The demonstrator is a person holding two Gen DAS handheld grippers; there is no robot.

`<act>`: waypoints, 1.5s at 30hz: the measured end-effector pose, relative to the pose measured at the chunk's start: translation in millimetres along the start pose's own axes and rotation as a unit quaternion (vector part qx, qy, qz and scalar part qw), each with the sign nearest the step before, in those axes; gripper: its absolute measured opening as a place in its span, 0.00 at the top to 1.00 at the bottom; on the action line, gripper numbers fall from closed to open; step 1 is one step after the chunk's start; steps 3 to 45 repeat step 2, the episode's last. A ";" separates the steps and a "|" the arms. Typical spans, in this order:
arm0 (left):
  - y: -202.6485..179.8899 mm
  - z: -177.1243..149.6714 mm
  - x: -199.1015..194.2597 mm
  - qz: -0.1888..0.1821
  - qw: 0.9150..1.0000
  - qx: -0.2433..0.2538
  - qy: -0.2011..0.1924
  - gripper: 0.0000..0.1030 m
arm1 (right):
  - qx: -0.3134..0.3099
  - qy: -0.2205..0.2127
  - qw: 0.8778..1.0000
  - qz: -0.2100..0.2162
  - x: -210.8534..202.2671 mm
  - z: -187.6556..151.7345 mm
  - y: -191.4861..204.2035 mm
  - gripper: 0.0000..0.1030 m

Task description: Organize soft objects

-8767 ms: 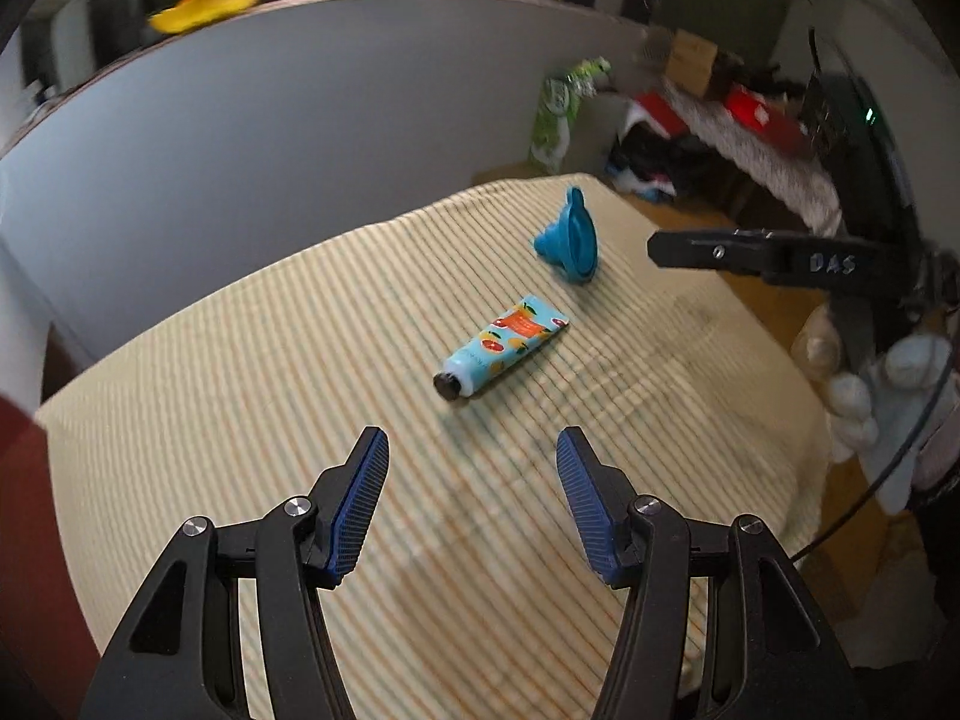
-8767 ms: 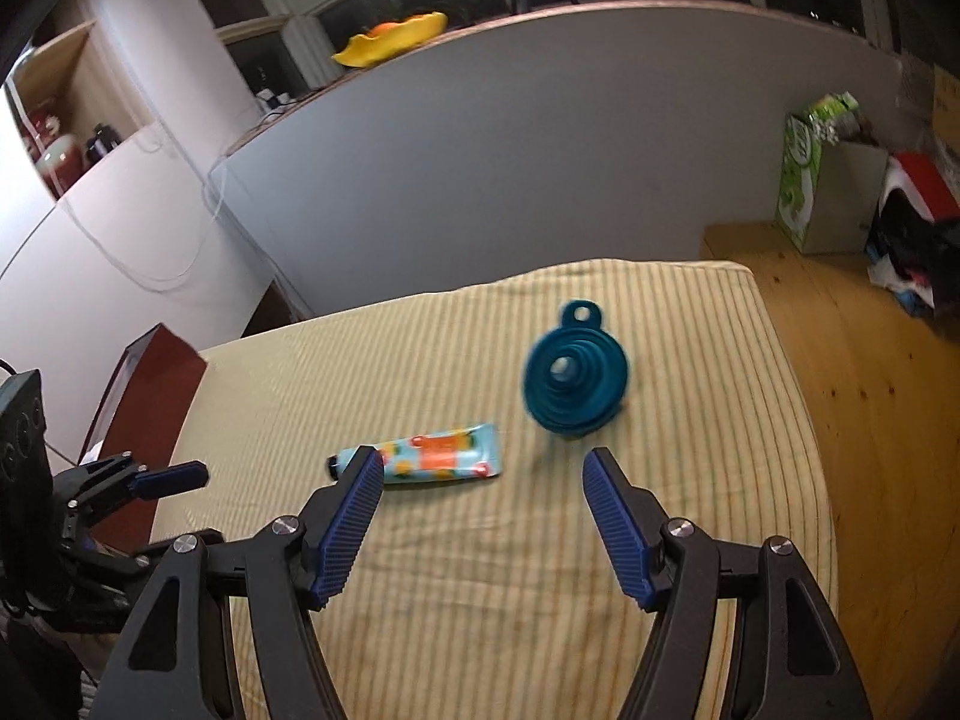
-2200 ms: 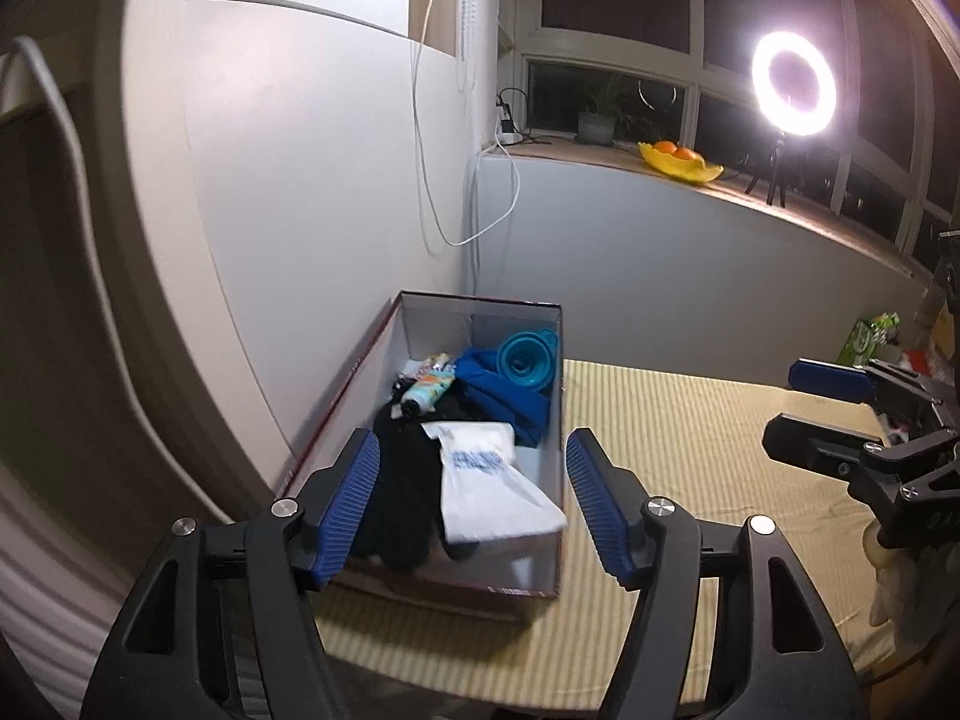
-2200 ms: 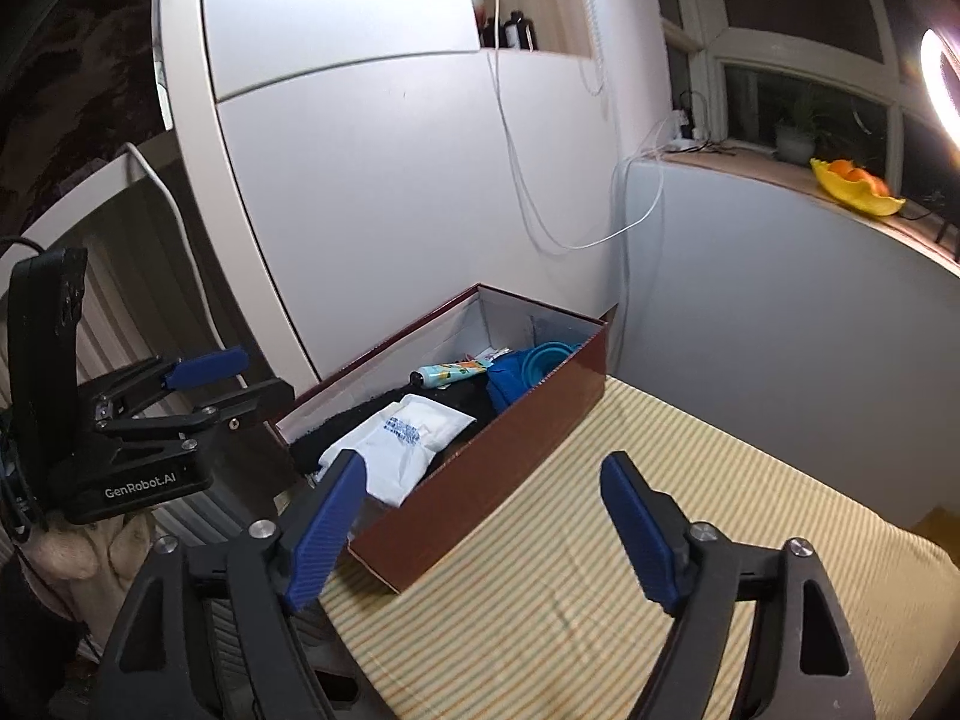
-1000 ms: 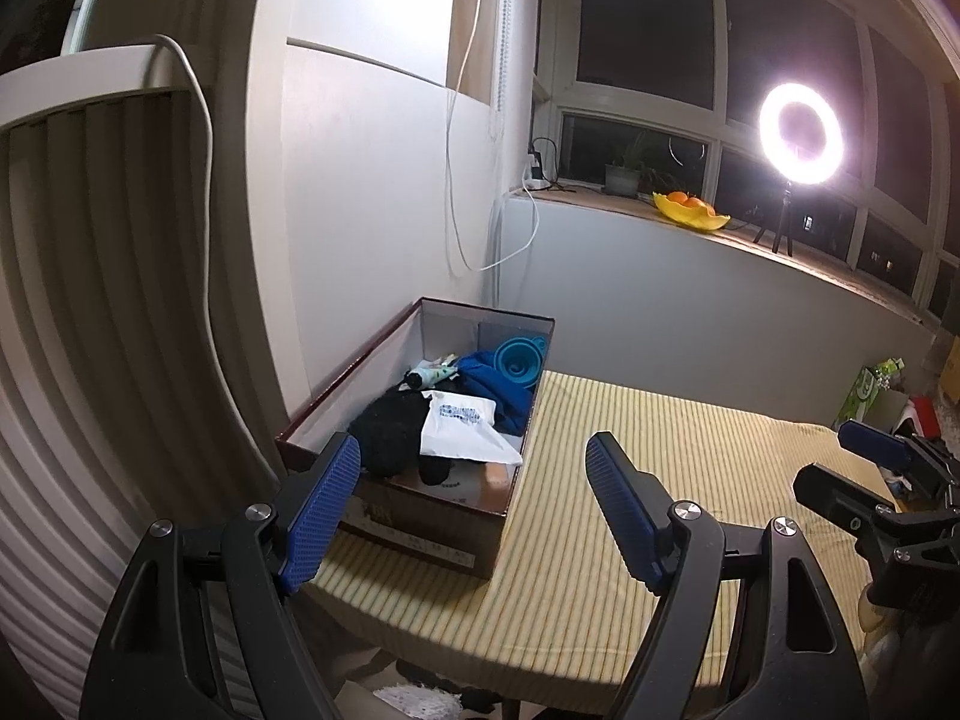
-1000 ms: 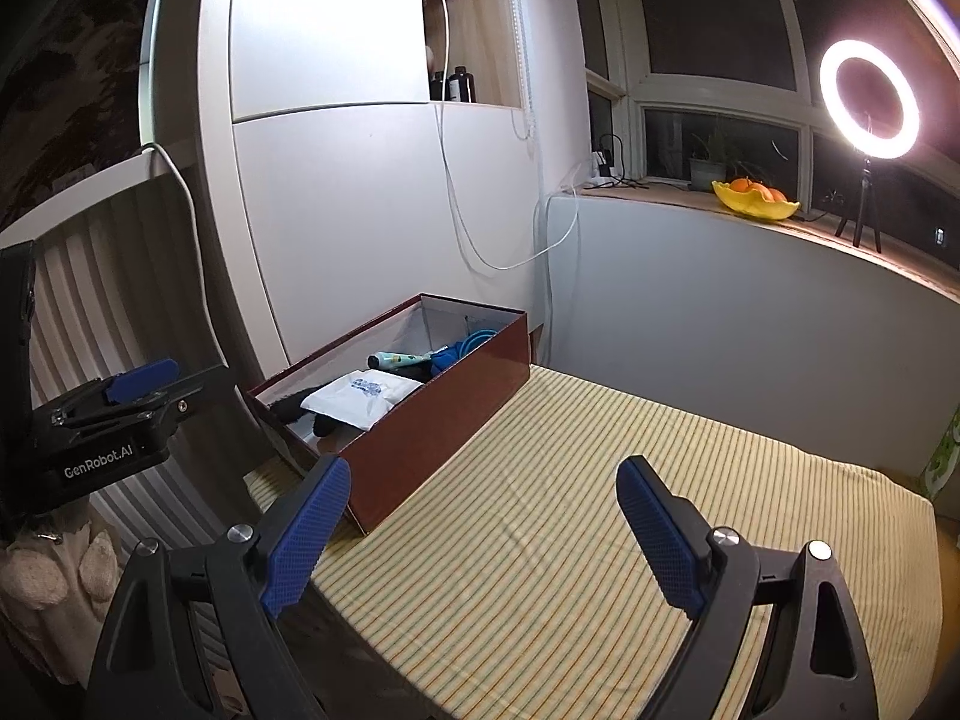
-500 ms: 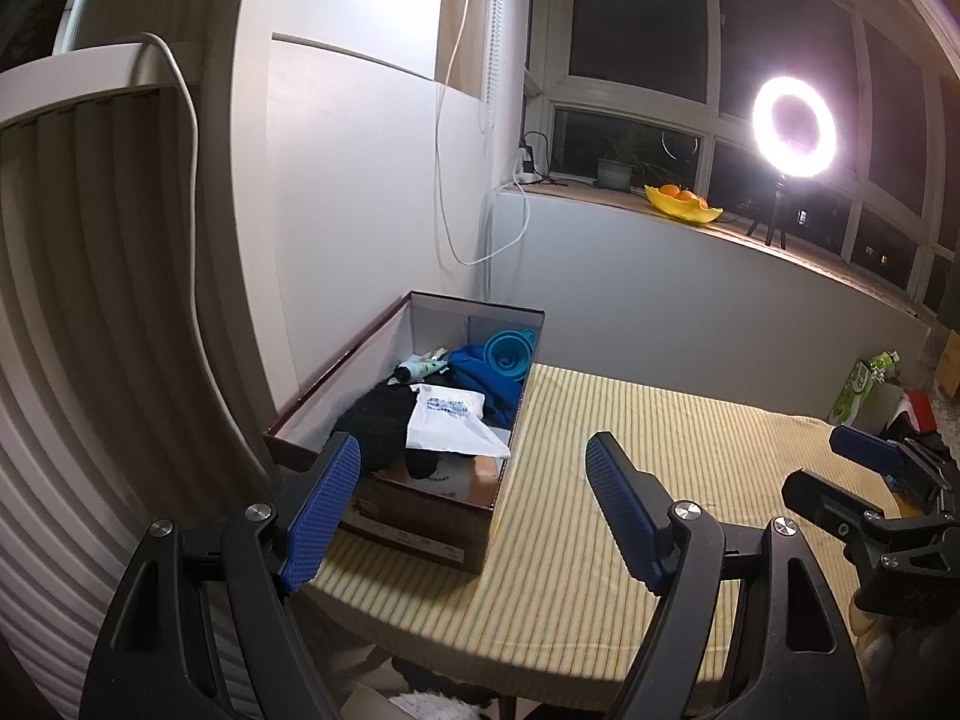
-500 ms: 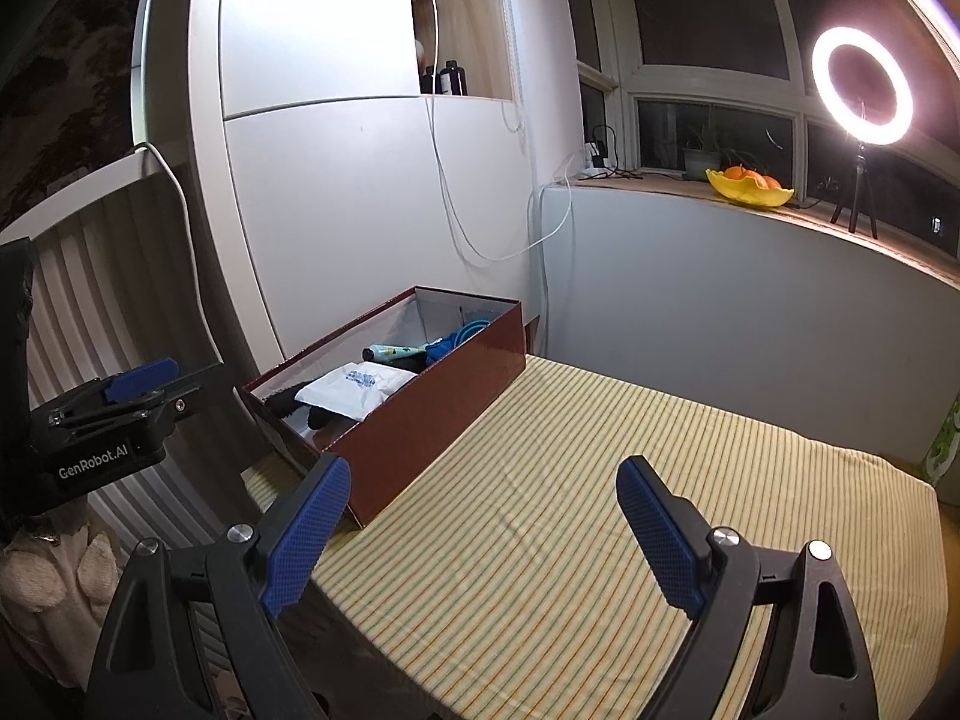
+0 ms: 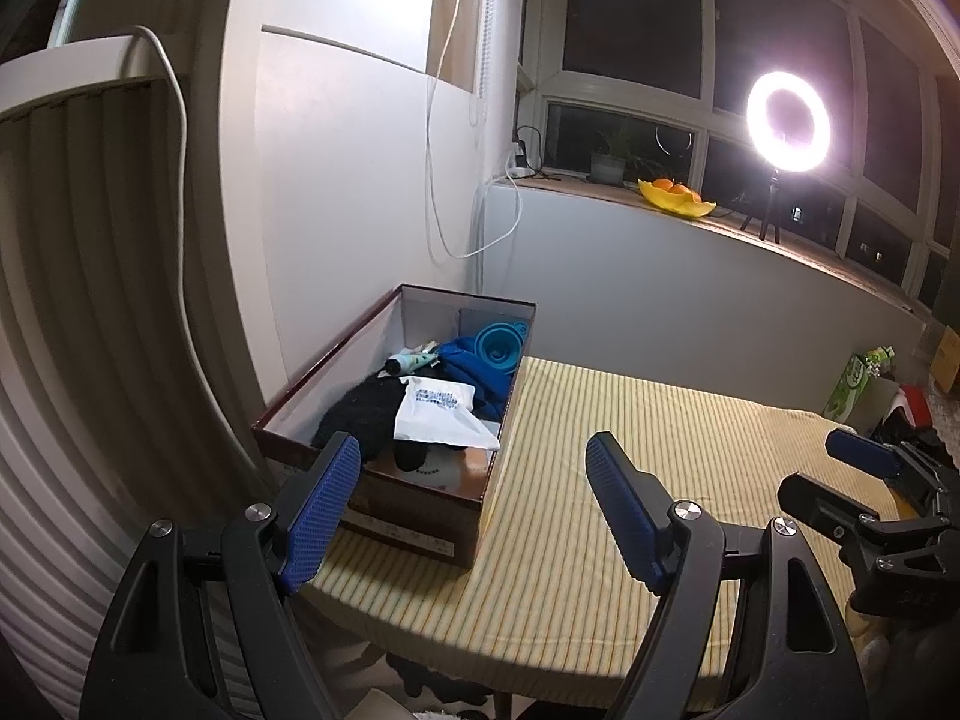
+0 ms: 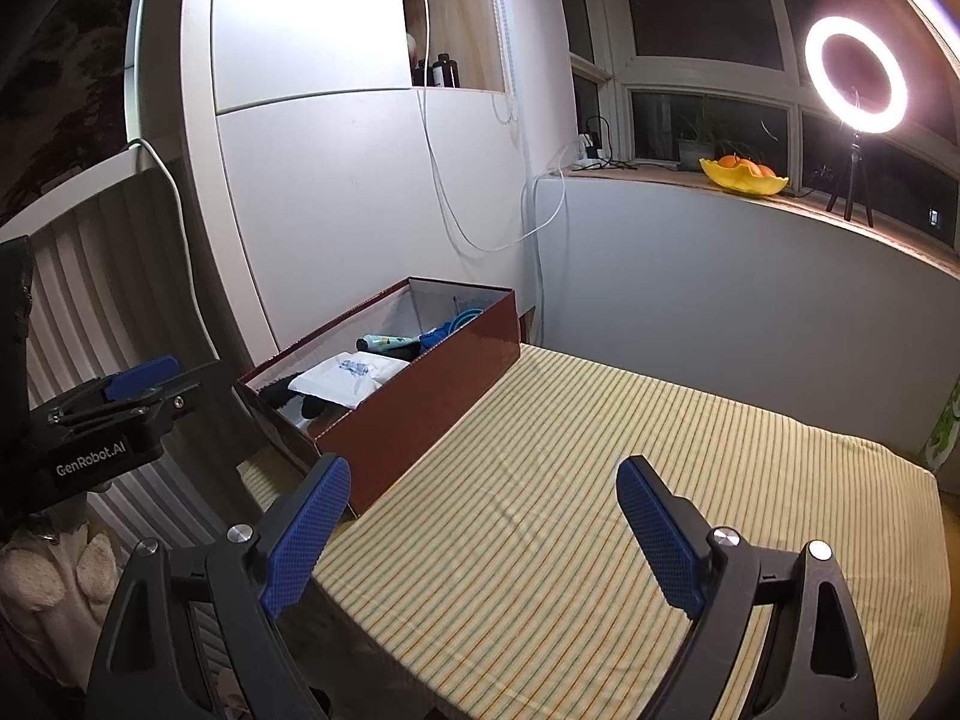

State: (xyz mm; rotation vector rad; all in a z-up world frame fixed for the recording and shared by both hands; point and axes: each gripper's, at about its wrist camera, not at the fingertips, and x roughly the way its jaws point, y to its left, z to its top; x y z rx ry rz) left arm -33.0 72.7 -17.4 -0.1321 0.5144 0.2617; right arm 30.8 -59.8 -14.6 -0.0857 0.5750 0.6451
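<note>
So the soft stuff is all found inside the dark red cardboard box [image 9: 420, 516], which is parked at the left end of a table covered with a yellow striped cloth [image 10: 600, 480], right up against the white wall. Packed in the box: a black fuzzy item [image 9: 360, 411] near the front, a white plastic pouch with blue print [image 9: 441, 414] laid partly over it, a blue cloth [image 9: 474, 369] further back, a teal collapsible funnel [image 9: 498, 345] leaned at the far end, and a small light-blue tube [image 9: 411, 362] tucked beside the cloth.

The left gripper [image 9: 474, 516] is held back from the table's near edge with its blue pads spread wide and nothing between them. Same deal with the right gripper [image 10: 483, 531]: jaws wide apart, nothing pinched, hovered over the striped cloth well clear of the box.

A lit ring light [image 10: 855, 75] and a yellow fruit bowl [image 10: 744, 180] can be seen on the window ledge behind.
</note>
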 end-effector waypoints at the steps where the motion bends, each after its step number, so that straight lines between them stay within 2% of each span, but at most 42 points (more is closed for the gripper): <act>1: -1.0 -0.7 -0.2 0.000 1.000 0.001 0.000 0.24 | 0.001 0.001 1.000 -0.001 0.3 -0.9 -0.3 0.15; 45: -2.0 -1.4 -0.2 0.000 1.000 0.002 0.000 0.24 | 0.001 0.001 1.000 -0.001 0.4 -1.5 -1.0 0.15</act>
